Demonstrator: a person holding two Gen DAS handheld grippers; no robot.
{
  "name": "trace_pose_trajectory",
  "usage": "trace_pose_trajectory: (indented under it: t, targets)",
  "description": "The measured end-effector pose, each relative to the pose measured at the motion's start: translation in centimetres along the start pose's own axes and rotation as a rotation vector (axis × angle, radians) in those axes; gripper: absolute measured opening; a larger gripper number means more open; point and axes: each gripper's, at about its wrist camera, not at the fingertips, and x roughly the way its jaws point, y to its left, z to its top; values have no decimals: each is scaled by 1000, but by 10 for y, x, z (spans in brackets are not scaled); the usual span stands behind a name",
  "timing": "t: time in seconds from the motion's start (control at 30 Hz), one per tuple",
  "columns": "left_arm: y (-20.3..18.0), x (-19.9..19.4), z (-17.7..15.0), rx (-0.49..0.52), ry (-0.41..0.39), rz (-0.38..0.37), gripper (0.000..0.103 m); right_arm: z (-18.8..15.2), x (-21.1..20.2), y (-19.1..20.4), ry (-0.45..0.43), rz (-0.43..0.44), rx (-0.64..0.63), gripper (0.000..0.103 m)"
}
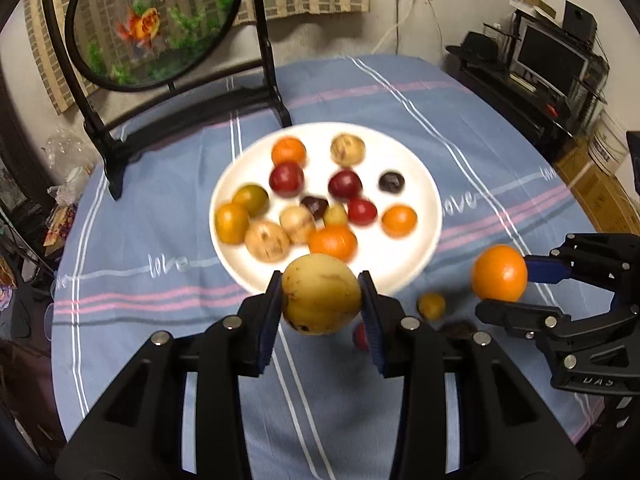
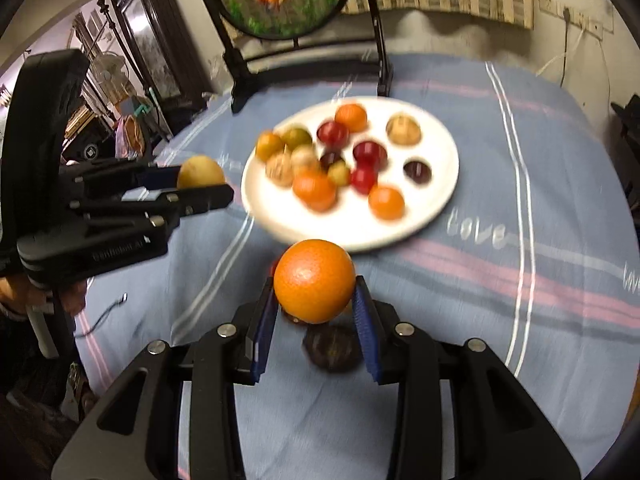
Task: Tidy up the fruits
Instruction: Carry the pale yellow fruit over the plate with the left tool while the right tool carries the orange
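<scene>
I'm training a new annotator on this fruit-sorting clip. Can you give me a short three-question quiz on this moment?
1. True or false: the left gripper is empty.
2. Which fruit sits between the right gripper's fingers? A) red plum B) orange C) dark passion fruit
3. Fill in: most fruits lie on the white ____.

Key
1. False: it is shut on the yellow pear.
2. B, the orange; a dark fruit lies on the blue tablecloth below it.
3. plate
</scene>
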Motion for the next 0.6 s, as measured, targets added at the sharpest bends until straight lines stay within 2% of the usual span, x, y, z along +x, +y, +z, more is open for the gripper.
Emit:
trace_pose_trajectory:
  t: [0.23, 0.6]
  targets:
    - [3, 6, 34, -16, -40, 25, 38, 46, 5, -5, -49, 2, -43, 38]
    - [11, 37, 54, -56, 2, 49, 38, 77, 28, -15, -50, 3, -55, 38]
